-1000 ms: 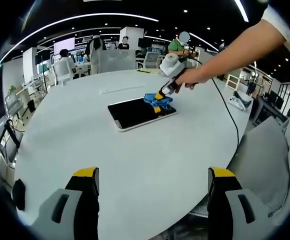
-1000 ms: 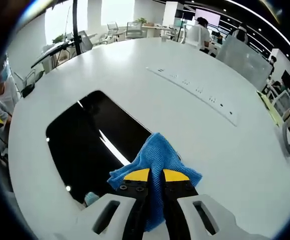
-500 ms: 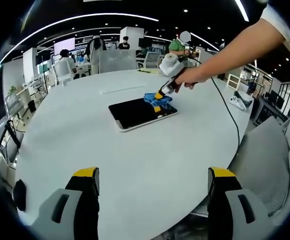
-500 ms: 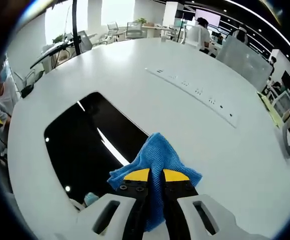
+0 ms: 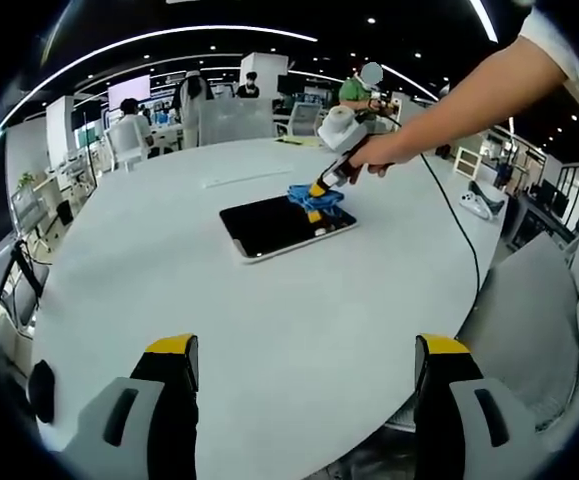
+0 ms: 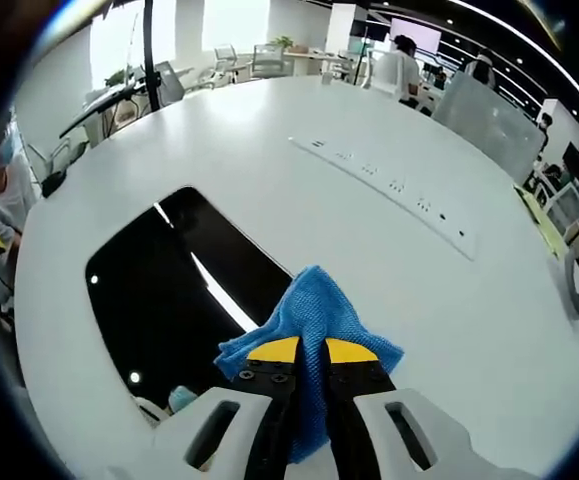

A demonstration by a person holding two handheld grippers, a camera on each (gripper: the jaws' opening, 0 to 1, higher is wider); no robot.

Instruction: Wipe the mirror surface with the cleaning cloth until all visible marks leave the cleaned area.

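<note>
Right gripper [image 6: 310, 352]: jaws pinching blue cloth [image 6: 314, 306] at mirror [image 6: 169, 290] edge. Mirror: flat, long axis diagonal on table [image 5: 269, 300]. Left gripper [image 5: 304, 365]: jaws spread

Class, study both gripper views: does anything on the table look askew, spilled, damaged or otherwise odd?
Nothing stands out. The mirror lies flat on the white table, unbroken. The right gripper pinches the blue cloth at the mirror's edge. The left gripper is held open, apart from it. No spill shows.

left gripper [image 5: 304, 365] jaws wide apart over white table [image 5: 269, 310] | right gripper [image 5: 318, 190] pressing blue cloth [image 5: 314, 195] on far corner of dark mirror [image 5: 284, 225]
</note>
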